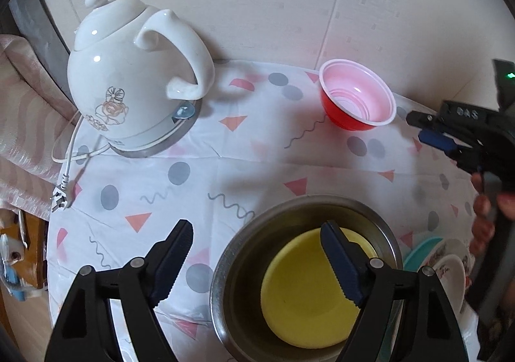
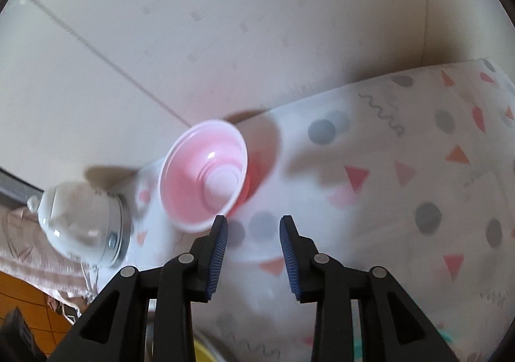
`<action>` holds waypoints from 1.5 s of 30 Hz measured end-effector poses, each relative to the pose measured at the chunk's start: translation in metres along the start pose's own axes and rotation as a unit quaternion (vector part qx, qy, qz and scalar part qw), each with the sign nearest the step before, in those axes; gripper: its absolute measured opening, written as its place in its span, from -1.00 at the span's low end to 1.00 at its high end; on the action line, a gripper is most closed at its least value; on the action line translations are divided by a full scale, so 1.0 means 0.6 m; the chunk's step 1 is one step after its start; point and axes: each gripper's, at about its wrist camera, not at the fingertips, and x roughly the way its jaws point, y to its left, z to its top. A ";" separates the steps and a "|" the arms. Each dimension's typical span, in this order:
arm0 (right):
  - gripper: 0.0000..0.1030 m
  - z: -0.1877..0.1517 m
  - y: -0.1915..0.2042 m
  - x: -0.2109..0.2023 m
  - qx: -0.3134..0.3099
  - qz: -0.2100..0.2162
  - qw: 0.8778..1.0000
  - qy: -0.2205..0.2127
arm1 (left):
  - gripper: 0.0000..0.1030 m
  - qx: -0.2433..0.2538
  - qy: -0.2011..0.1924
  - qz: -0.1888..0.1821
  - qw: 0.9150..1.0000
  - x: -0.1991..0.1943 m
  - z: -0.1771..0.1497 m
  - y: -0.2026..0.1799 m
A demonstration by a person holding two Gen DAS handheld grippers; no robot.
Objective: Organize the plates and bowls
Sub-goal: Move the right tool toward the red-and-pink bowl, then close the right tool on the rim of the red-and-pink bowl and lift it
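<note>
A red plastic bowl with a pale pink inside (image 1: 358, 98) stands upright near the wall at the back of the table; it also shows blurred in the right wrist view (image 2: 206, 173). A steel bowl (image 1: 244, 252) holds a yellow plate (image 1: 302, 294) at the front. My left gripper (image 1: 256, 231) is open above the steel bowl's left rim, one finger over the plate. My right gripper (image 2: 253, 226) is open and empty, just right of the red bowl; it also shows in the left wrist view (image 1: 421, 128). A floral white bowl (image 1: 452, 275) rests on a teal plate (image 1: 418, 252) at right.
A white ceramic electric kettle (image 1: 128, 78) on its base stands at the back left, its cord and plug (image 1: 61, 197) trailing to the table's left edge. The patterned tablecloth (image 1: 225, 175) covers the table. The wall (image 1: 257, 1) is close behind.
</note>
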 end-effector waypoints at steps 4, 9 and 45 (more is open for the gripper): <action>-0.32 0.027 0.001 0.034 0.008 0.003 1.000 0.010 | 0.59 -0.009 0.004 0.007 1.000 0.003 0.007 0.006; -0.32 0.037 0.007 0.076 0.000 0.009 0.999 0.032 | 0.59 -0.019 0.009 0.013 1.000 0.007 0.017 0.011; -0.79 -0.047 -0.060 0.043 0.005 0.034 0.998 0.054 | 0.33 0.071 0.019 -0.032 0.997 0.107 0.118 -0.162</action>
